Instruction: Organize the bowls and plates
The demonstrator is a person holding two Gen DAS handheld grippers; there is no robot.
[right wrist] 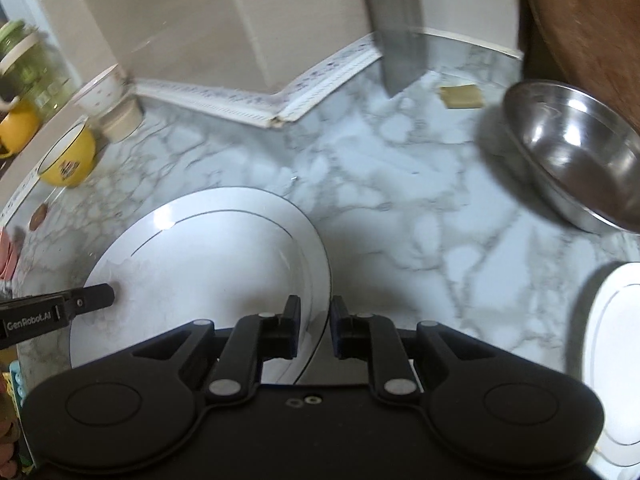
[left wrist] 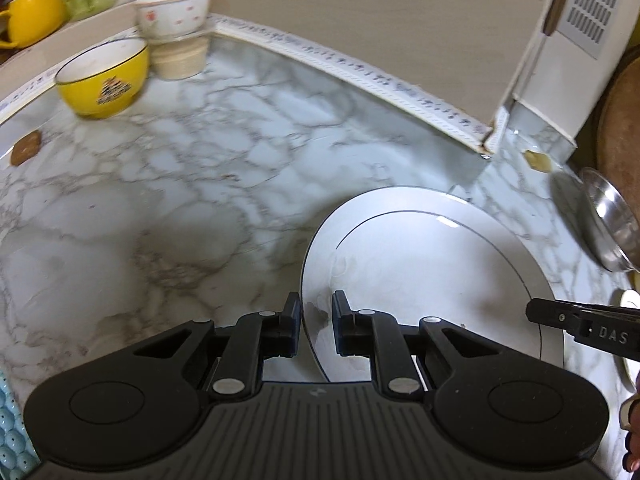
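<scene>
The large white plate point(left wrist: 432, 280) spans between both grippers above the marble surface point(left wrist: 160, 208), left gripper point(left wrist: 316, 316) and right gripper point(right wrist: 316, 316) each with jaws nearly closed, clamping opposite rim edges.

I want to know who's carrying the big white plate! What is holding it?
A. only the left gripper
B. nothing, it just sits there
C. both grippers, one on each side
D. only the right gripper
C: the left gripper pinches one edge of the big white plate and the right gripper pinches the opposite edge.
</scene>
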